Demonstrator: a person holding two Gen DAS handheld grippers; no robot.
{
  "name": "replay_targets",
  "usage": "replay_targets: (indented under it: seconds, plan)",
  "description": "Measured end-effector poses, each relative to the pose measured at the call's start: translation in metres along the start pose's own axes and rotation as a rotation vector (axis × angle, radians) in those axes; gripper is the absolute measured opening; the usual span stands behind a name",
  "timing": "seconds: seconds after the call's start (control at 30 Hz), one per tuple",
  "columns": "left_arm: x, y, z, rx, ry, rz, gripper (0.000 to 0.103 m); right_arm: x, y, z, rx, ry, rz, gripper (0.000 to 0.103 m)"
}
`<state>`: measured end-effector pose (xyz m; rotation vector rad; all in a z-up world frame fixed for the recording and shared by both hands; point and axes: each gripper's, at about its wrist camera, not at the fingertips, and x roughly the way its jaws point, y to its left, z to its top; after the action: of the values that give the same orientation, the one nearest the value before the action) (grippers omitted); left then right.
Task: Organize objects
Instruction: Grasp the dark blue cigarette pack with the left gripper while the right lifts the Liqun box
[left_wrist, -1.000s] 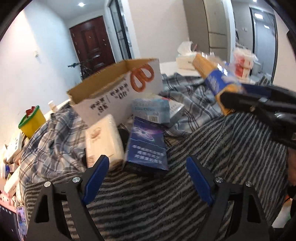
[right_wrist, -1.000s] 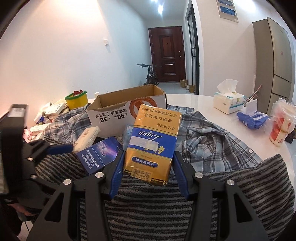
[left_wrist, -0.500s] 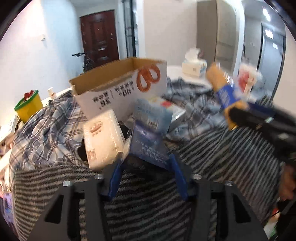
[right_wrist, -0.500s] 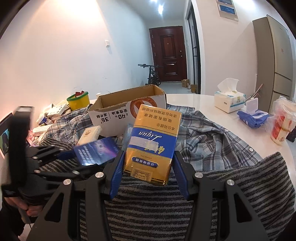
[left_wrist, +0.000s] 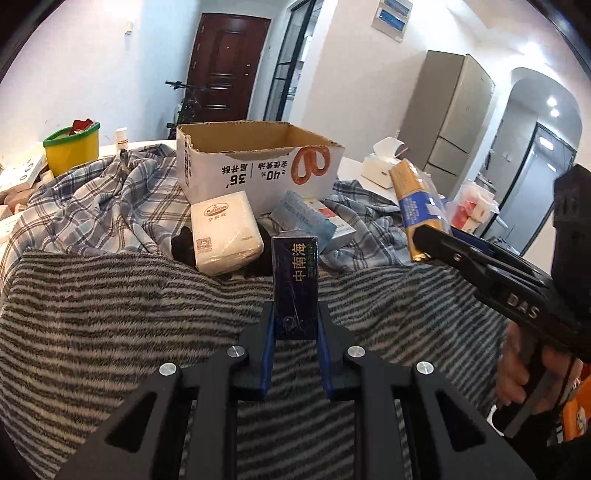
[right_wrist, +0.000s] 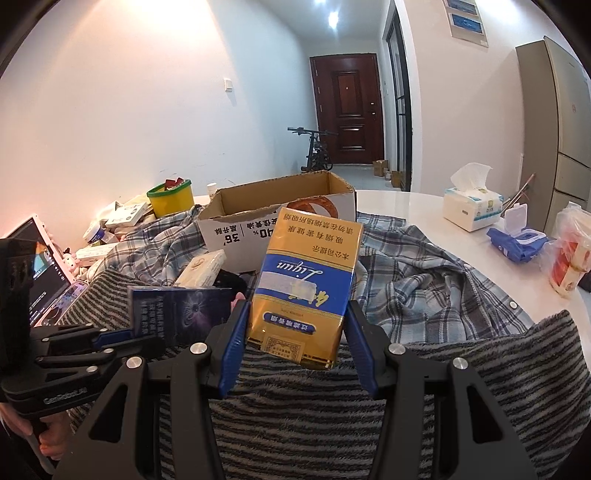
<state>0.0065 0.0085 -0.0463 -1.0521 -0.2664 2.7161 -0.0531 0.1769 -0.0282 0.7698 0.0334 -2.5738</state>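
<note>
Dark blue carton (left_wrist: 295, 288) clamped edge-on in left jaws; gold carton (right_wrist: 304, 291) gripped between right jaws.

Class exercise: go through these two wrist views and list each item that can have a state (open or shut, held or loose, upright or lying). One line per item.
Left tongs: shut on the dark blue carton.
Dark blue carton: held, lifted off the cloth.
Right tongs: shut on the gold carton.
Gold carton: held, tilted.
Cardboard box: open at the top.
White pack: loose, lying on the cloth.
Wipes pack: lid flipped open.
</note>
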Motion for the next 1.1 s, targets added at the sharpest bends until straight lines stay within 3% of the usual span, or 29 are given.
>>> replay_targets:
  seconds: [0.13, 0.2, 0.27, 0.5, 0.57, 0.6, 0.7, 0.93, 1.1]
  plan:
    - [-0.001, -0.003, -0.001, 0.031, 0.000, -0.006, 0.027, 0.000, -0.002, -0.001, 0.008, 0.002, -0.002, 0.050]
    - [0.004, -0.004, 0.003, 0.048, 0.003, 0.024, 0.047, 0.001, -0.003, -0.002, 0.013, 0.005, 0.000, 0.050]
    - [0.008, -0.005, 0.007, 0.065, 0.001, 0.033, 0.062, 0.001, -0.005, -0.002, 0.016, 0.006, 0.001, 0.050]
    - [0.021, -0.005, 0.008, 0.059, 0.047, 0.000, 0.064, -0.001, -0.017, -0.005, 0.034, 0.005, -0.007, 0.050]
    - [0.026, -0.005, 0.009, 0.049, 0.049, 0.008, 0.060, 0.000, -0.019, -0.006, 0.041, 0.006, -0.002, 0.050]
    - [0.027, -0.006, 0.009, 0.052, 0.049, 0.008, 0.047, 0.001, -0.019, -0.006, 0.041, 0.007, 0.002, 0.050]
    - [0.032, -0.009, 0.009, 0.056, 0.061, 0.009, 0.023, 0.002, -0.018, -0.007, 0.037, 0.010, 0.008, 0.050]
    - [0.018, -0.005, 0.009, 0.024, -0.012, 0.019, 0.022, -0.003, -0.017, -0.004, 0.024, -0.001, -0.003, 0.050]
    - [0.003, -0.012, 0.018, 0.065, -0.070, 0.034, 0.022, -0.005, -0.012, 0.001, 0.009, -0.015, -0.010, 0.050]
